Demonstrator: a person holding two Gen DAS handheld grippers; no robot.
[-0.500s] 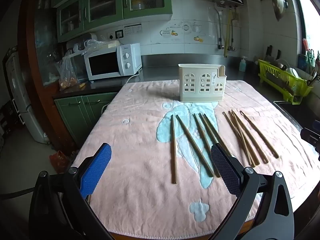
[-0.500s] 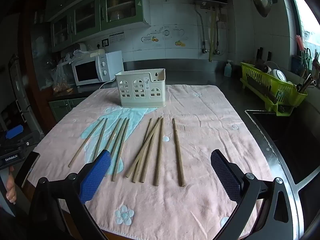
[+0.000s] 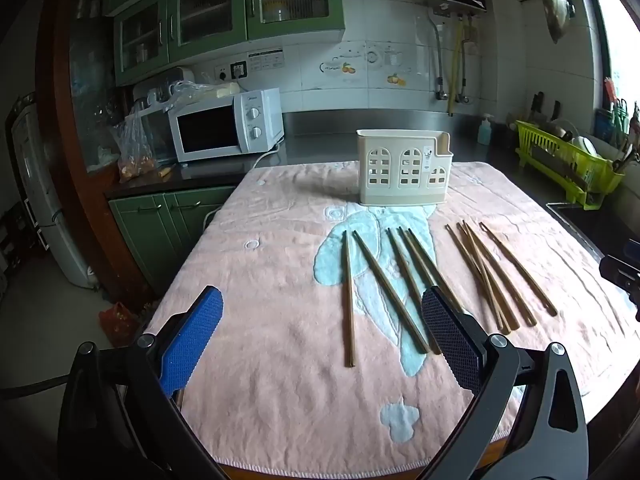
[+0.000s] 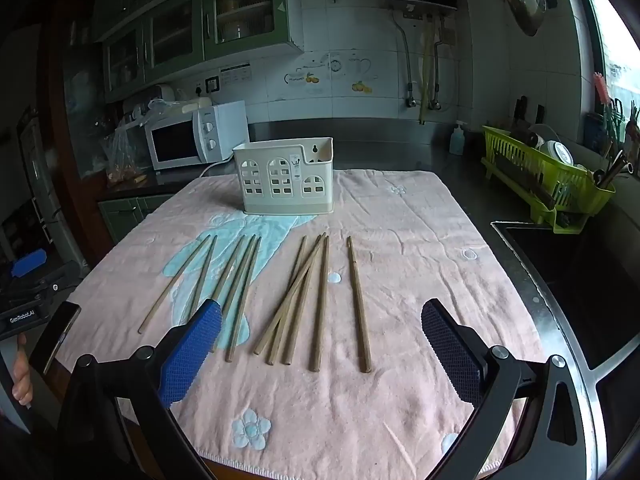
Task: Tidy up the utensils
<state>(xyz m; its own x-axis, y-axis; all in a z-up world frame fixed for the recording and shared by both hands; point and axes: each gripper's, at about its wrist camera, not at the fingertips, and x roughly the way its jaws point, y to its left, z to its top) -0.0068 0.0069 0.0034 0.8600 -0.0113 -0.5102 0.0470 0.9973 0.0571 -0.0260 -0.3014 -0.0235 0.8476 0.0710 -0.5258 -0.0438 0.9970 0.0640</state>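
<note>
ten chopsticks (image 4: 320,300), one holder (image 4: 286,176), one towel (image 4: 420,240), one microwave (image 4: 196,134).

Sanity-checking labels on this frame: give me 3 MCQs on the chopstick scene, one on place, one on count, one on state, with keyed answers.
1. Where does the cream utensil holder stand?
A. on the pink towel, beyond the chopsticks
B. in the green dish rack
C. on top of the microwave

2. How many chopsticks lie on the towel?
A. four
B. ten
C. sixteen

3. What state are the left gripper and right gripper in?
A. both shut on a chopstick
B. one open, one shut
C. both open, holding nothing

Answers:
1 A: its base sits on the towel's far part, behind the chopstick tips.
2 B: the right wrist view shows five on the left and five on the right.
3 C: in each wrist view the pads stand wide apart with nothing between them.
</note>
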